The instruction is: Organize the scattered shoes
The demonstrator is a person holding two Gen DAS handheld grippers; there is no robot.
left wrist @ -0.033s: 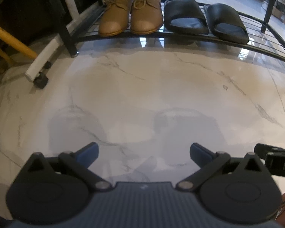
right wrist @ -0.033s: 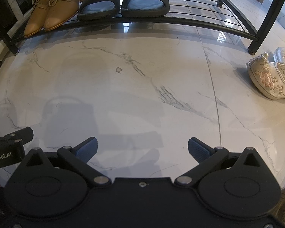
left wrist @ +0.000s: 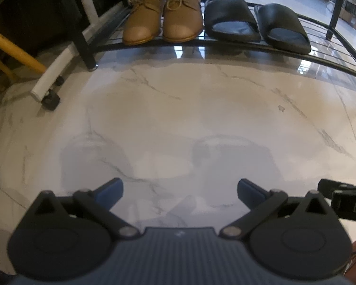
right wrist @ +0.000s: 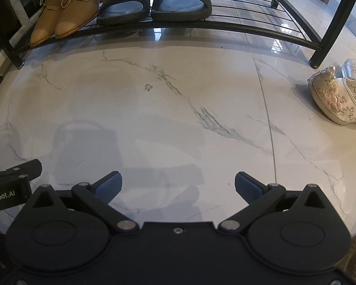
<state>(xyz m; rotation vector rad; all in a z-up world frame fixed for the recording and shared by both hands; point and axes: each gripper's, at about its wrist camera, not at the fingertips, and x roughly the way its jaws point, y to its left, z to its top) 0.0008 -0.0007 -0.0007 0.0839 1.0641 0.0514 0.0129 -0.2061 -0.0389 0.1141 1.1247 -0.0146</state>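
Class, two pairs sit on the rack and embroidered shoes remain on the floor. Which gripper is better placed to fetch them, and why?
Right. The embroidered shoes lie on the floor at the right edge of the right gripper's view, beside the rack leg. The left gripper's view does not show them. Both are open and empty.

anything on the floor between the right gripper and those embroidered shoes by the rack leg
Nothing visible: only bare marble floor lies between the open right gripper and the embroidered shoes, which sit off to its right beside the rack leg.

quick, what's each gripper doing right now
left gripper: open, holding nothing, over bare floor
right gripper: open, holding nothing, over bare floor
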